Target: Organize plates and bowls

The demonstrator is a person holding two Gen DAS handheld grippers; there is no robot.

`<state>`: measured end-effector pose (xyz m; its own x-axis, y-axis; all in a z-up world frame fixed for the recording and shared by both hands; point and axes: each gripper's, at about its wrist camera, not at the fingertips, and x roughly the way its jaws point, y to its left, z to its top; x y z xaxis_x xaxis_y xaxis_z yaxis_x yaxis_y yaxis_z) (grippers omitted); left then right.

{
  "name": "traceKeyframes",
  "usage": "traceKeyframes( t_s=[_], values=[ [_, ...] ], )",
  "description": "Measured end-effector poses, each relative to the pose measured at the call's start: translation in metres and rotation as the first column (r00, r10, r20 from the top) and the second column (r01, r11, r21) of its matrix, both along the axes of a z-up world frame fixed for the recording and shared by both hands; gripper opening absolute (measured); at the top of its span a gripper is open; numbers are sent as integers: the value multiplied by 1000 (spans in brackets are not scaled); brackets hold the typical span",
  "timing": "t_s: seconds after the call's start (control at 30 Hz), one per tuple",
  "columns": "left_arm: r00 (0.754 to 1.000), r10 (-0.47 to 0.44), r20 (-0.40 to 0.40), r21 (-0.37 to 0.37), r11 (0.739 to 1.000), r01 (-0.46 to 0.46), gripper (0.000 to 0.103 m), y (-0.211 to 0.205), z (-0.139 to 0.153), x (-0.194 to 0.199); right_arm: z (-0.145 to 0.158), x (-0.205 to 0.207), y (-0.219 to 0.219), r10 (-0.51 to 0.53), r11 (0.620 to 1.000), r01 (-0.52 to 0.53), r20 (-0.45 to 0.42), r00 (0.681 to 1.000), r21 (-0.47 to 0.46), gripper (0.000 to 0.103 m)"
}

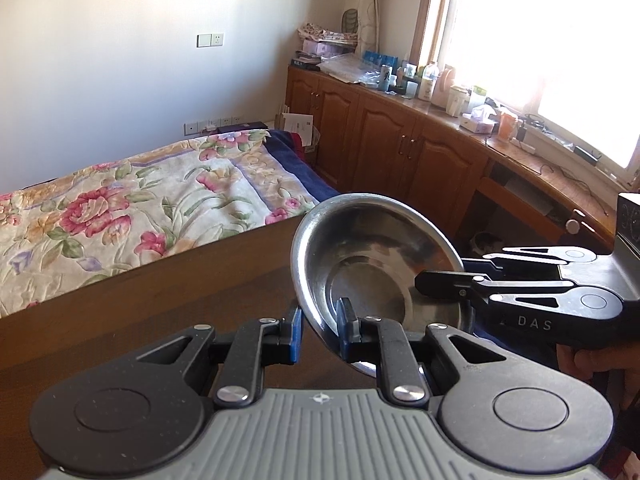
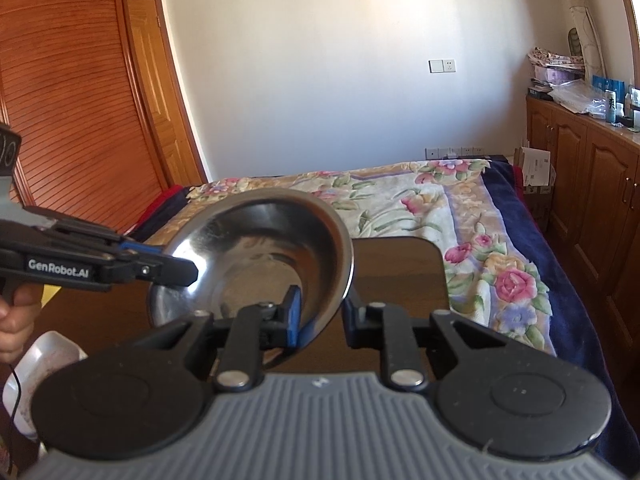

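A shallow steel bowl point(image 1: 372, 248) hangs tilted above the dark wooden table point(image 1: 160, 308), gripped from two sides. In the left wrist view my left gripper point(image 1: 320, 334) is shut on the near rim, one blue pad inside and one outside. My right gripper point(image 1: 444, 274) comes in from the right and clamps the rim there. In the right wrist view the same bowl point(image 2: 260, 248) has its rim between the pads of my right gripper point(image 2: 322, 320). The left gripper point(image 2: 180, 266) bites the bowl's left edge, and a hand holds its handle.
A white dish point(image 2: 48, 356) lies low at the left, beside the table point(image 2: 400, 272). Beyond the table's far edge is a bed with a floral blanket point(image 1: 140, 200). Wooden cabinets point(image 1: 380, 140) with a cluttered top run under the window at the right. A wooden wardrobe point(image 2: 72, 100) stands at the left.
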<state>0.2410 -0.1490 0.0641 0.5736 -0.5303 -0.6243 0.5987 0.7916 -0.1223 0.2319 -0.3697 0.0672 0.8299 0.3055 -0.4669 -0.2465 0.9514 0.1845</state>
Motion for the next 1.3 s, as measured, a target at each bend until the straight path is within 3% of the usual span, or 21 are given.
traceKeyframes(
  t_s=[0.63, 1.3],
  values=[
    [1000, 4, 22, -30, 1000, -3, 20, 53, -12, -68, 0, -54, 43, 36, 999, -36, -14, 999, -7, 23],
    [999, 50, -17, -81, 995, -51, 20, 79, -46, -112, -19, -96, 64, 58, 998, -58, -30, 998, 4, 23]
  ],
)
